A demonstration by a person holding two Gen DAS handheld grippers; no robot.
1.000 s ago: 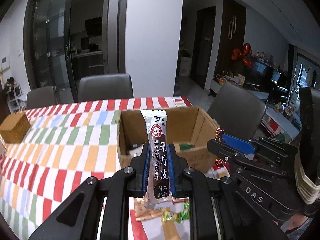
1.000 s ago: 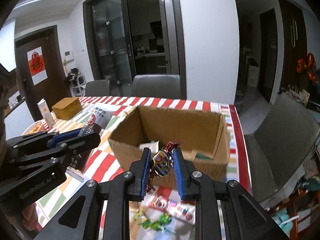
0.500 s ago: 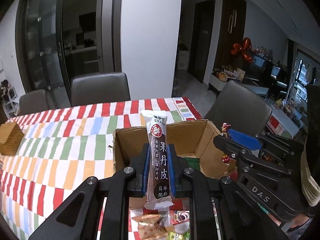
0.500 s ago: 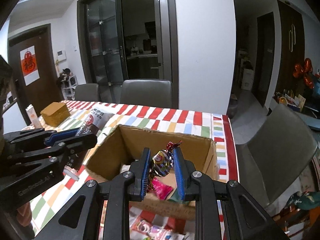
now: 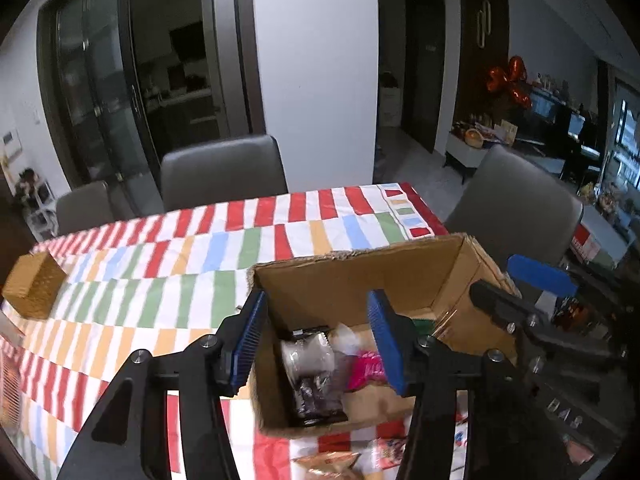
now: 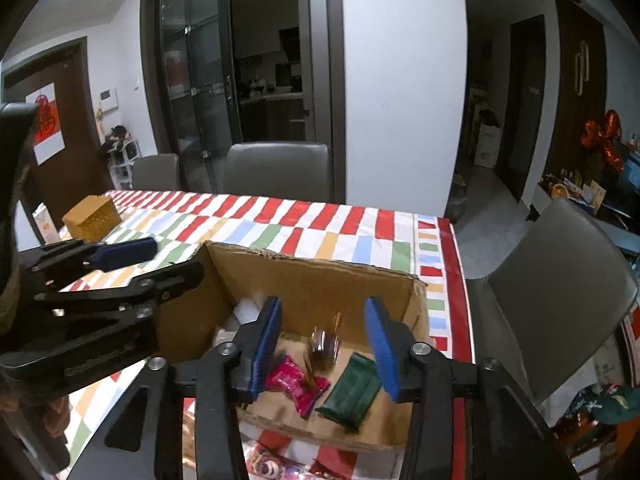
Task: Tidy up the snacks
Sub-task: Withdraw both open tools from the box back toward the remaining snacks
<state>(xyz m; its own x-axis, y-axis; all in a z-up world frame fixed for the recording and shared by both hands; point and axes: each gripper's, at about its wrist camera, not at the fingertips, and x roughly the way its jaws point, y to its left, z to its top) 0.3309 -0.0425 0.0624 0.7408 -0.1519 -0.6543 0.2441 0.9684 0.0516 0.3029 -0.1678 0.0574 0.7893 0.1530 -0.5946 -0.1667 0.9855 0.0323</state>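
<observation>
An open cardboard box (image 5: pixel 360 276) stands on the striped tablecloth; it also shows in the right wrist view (image 6: pixel 316 276). My left gripper (image 5: pixel 316 340) is open and empty above the box. The long dark snack bar (image 5: pixel 316 376) lies inside the box beside a pink packet (image 5: pixel 366 370). My right gripper (image 6: pixel 322 344) is open and empty above the box. The wrapped candy (image 6: pixel 325 346) is blurred in mid-air between its jaws, over a pink packet (image 6: pixel 294 384) and a green packet (image 6: pixel 352 390).
A small brown box (image 5: pixel 34 286) sits at the table's far left; it also shows in the right wrist view (image 6: pixel 92 218). Loose snacks (image 5: pixel 328 464) lie on the cloth in front of the cardboard box. Grey chairs (image 6: pixel 560 296) surround the table.
Both grippers moved forward over the box and opened. The snack bar dropped from the left gripper into the box. The candy left the right gripper and is falling.
</observation>
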